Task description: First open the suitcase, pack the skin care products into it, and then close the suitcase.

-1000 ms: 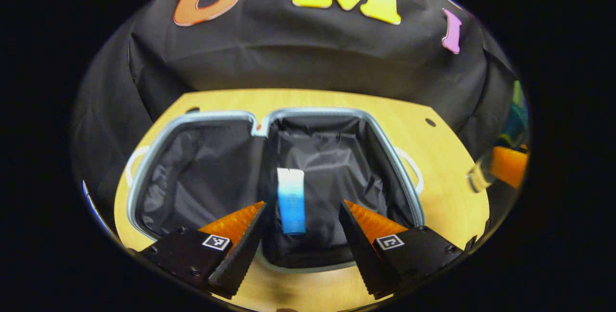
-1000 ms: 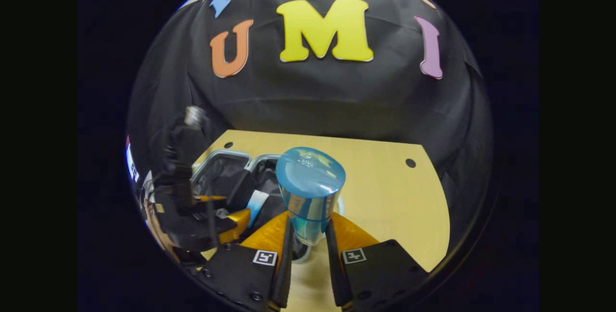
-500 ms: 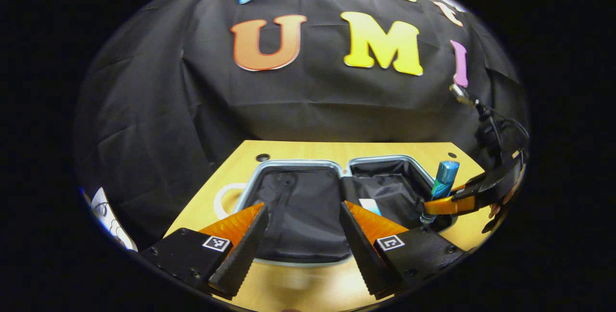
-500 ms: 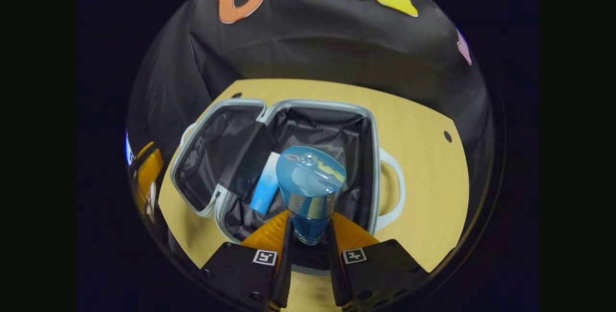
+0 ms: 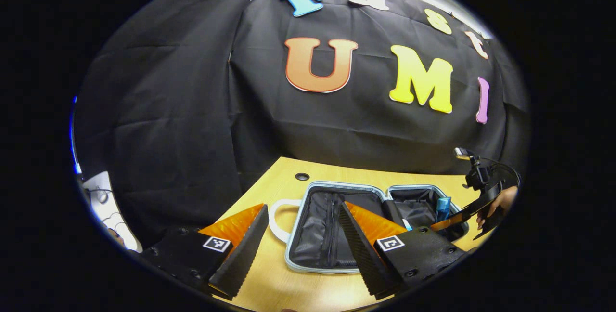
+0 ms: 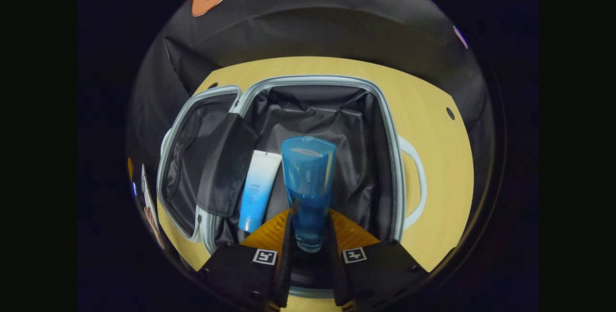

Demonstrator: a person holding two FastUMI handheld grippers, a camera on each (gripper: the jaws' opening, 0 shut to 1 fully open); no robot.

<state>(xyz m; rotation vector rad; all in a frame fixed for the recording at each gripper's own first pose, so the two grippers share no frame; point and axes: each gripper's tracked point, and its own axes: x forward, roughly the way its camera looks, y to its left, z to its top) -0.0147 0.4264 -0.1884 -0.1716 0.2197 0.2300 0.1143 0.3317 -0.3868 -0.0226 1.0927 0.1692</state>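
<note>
The table [image 6: 433, 167] is filling the middle of the right gripper view, and the open suitcase [image 6: 385, 124] is lying flat on it. In the case's right half, a tube [image 6: 257, 184] is lying at lower left of the lining. The right gripper [image 6: 310, 235] is clenching a blue bottle [image 6: 308, 182] and holding it over that same half, just beside the tube. To do this well, it should be lowering the bottle onto bare lining, not on the tube, then letting go gently. The left gripper [image 5: 301, 240] is hanging with fingers spread wide, grasping nothing, low in its own view.
</note>
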